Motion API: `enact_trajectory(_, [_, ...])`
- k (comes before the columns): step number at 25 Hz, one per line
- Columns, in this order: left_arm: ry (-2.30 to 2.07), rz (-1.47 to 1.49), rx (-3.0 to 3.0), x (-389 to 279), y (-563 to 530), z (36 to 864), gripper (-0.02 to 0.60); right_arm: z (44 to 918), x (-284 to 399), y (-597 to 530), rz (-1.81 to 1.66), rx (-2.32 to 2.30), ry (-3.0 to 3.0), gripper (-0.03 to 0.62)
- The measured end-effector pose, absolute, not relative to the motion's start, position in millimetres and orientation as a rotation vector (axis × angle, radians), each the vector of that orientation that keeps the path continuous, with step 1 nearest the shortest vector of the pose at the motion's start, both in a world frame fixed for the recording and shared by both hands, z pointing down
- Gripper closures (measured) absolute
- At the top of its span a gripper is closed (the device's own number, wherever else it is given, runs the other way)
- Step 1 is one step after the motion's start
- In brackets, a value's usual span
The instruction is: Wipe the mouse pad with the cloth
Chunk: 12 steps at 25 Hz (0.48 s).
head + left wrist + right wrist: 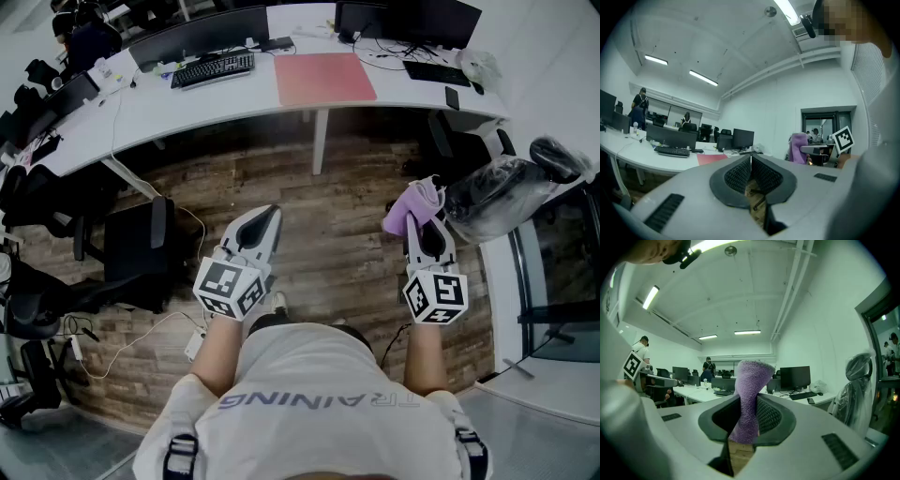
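The red mouse pad (323,78) lies flat on the long white desk (187,103) far ahead of me; it also shows as a red strip, the mouse pad (712,158), in the left gripper view. A purple cloth (413,206) stands pinched in my right gripper (424,223), well short of the desk over the wooden floor. Seen along its jaws, the cloth (749,397) rises upright from the right gripper (746,425). My left gripper (269,217) is shut with nothing between its jaws, level with the right one. The left gripper (751,164) has its tips meeting.
A keyboard (213,69) and monitor (197,36) stand left of the pad; another monitor (408,19) and keyboard (434,72) right of it. A black office chair (131,253) is at my left, a plastic-wrapped chair (497,192) at my right. People sit at far desks.
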<state>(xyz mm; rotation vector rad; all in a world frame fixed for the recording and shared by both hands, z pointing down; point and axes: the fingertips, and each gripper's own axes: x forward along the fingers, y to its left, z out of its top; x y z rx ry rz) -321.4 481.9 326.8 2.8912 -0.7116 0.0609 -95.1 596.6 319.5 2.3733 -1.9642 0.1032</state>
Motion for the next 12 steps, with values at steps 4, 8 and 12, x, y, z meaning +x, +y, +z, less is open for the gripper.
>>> enact_trajectory(4, [-0.695, 0.043, 2.886, -318.7, 487.1, 324.4, 0.545, 318.5, -96.7, 597.5, 0.090, 2.355, -1.983, 0.488])
enact_trajectory(8, [-0.695, 0.034, 2.888, -318.8, 488.1, 324.1, 0.545, 319.7, -99.7, 595.7, 0.087, 2.338, -1.998, 0.488])
enact_trajectory(12, [-0.695, 0.036, 2.880, -318.3, 486.6, 326.3, 0.545, 321.1, -101.1, 593.7, 0.089, 2.321, -2.002, 0.488])
